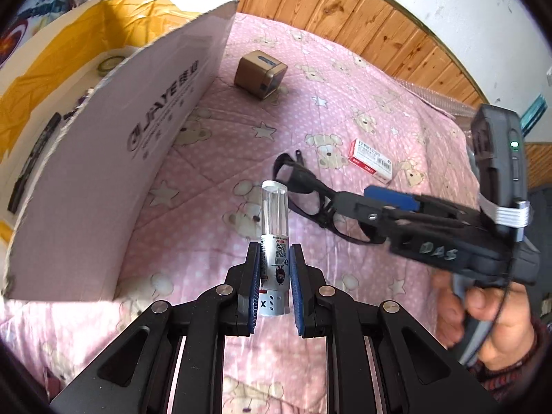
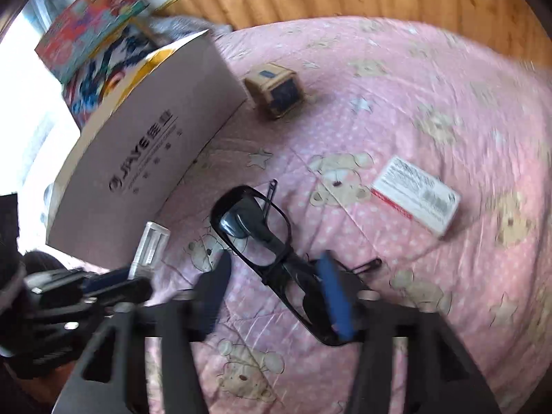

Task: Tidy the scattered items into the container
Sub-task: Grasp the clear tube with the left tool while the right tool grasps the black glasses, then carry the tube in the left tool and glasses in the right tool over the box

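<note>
My left gripper [image 1: 274, 262] is shut on a small tube with a clear cap [image 1: 275, 241], held above the pink blanket beside the white cardboard box [image 1: 114, 158]. The tube also shows in the right wrist view [image 2: 150, 248]. My right gripper [image 2: 276, 286] stands open around black glasses [image 2: 262, 238]; its fingers sit on either side of the frame, apart from it. In the left wrist view the right gripper [image 1: 365, 207] reaches the glasses [image 1: 303, 193]. A brown cube [image 1: 260, 73] and a red-and-white packet [image 1: 371, 160] lie on the blanket.
The box [image 2: 138, 158] is open-topped with dark items inside [image 1: 38, 151]. The cube [image 2: 276, 89] lies near its far corner and the packet [image 2: 417, 195] to the right. Colourful toy boxes [image 2: 93, 27] stand behind. A wooden wall panel [image 1: 310, 3] borders the bed.
</note>
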Demonstrator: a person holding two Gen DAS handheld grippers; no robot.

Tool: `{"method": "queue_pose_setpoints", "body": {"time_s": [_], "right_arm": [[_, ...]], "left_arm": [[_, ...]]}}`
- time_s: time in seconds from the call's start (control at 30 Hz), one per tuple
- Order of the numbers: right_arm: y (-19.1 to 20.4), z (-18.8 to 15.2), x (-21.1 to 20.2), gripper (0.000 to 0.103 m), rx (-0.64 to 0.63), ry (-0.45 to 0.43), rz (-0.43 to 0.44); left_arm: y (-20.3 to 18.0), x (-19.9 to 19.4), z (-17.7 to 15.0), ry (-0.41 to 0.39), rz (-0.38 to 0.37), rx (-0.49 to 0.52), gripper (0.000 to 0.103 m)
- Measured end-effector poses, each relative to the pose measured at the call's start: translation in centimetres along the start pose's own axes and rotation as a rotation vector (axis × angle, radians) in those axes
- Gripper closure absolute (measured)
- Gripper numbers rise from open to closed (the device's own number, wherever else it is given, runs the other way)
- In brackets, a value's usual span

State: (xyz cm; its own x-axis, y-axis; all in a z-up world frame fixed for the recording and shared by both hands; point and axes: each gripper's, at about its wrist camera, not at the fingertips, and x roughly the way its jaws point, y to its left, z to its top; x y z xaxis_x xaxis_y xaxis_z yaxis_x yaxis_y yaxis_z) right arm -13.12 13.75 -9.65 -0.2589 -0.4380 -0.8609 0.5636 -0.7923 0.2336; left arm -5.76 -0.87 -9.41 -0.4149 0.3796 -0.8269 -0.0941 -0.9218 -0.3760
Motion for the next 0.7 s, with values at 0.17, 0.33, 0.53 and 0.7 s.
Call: {"method": "queue_pose_setpoints", "body": {"time_s": [0.17,0.33,0.53,0.7], "right_arm": [[2.5,-0.3,4.5,0.038,-0.293,0.143,-0.135],[0.2,-0.5,3.1,0.067,-0.146,0.123,-0.072],[-2.4,-4.1,0.6,0.068,0.049,0.089,0.008],[-1.8,-7.2,-1.8,0.068,0.122,0.056,0.036]], "left_arm": [[0.4,-1.1,-1.0,0.002,-0.008,-0.011,0.087],[0.6,-2.1,-0.8,-0.024,-0.03,-0.021,0.087],[0.2,-3.4,-1.1,-0.039,-0.072,-0.011,0.087],[0.0,-4.7,-2.0,-0.042,-0.089,0.006,0.087]]}}
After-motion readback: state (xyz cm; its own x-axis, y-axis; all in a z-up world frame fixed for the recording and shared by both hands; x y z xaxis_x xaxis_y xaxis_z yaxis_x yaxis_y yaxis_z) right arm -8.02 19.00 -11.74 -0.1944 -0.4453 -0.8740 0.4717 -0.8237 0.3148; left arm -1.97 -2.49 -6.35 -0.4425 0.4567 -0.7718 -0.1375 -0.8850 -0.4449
